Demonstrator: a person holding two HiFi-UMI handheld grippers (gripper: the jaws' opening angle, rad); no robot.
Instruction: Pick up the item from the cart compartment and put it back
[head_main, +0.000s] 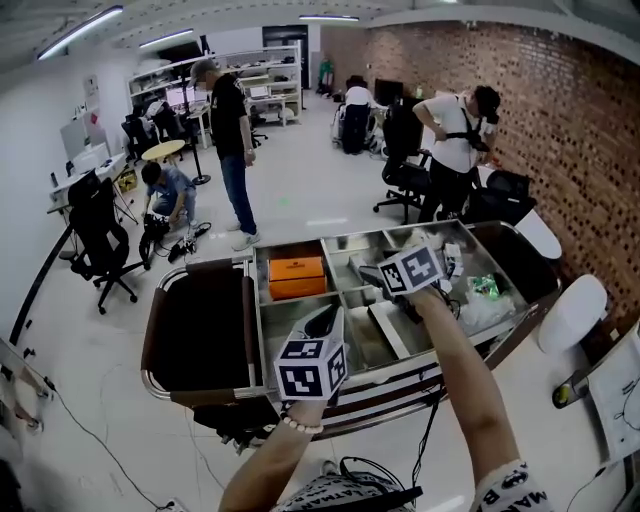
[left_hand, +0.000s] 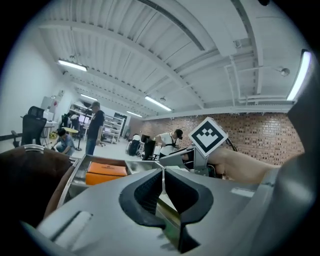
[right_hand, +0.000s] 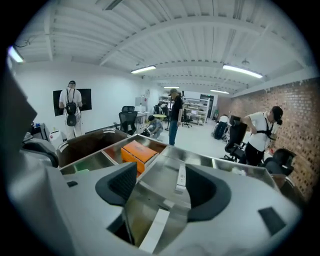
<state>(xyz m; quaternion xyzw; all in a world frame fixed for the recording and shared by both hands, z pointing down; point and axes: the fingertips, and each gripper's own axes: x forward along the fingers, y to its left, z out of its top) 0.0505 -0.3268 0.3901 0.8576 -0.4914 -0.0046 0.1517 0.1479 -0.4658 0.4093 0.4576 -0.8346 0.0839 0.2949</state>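
The steel cart (head_main: 262, 340) has several compartments. An orange box (head_main: 297, 276) (right_hand: 139, 151) fills the far-left one. My right gripper (head_main: 373, 274) (right_hand: 162, 187) hovers over the middle compartments, open, with nothing between its fingers. Below its jaws a slim white stick (right_hand: 181, 179) lies on the steel floor, and a white strip (right_hand: 155, 229) lies nearer. My left gripper (head_main: 326, 322) (left_hand: 163, 176) is raised over the cart's near edge, shut and empty. From the left gripper view I see the orange box (left_hand: 105, 171) and the right gripper's marker cube (left_hand: 208, 135).
A brown padded tray (head_main: 195, 330) adjoins the cart's left side. The right compartments hold a green item (head_main: 485, 287) and clear plastic bags (head_main: 482, 312). Beyond the cart are a standing person (head_main: 232, 130), a crouching person (head_main: 170, 195), another person (head_main: 455, 150) and office chairs (head_main: 100, 240).
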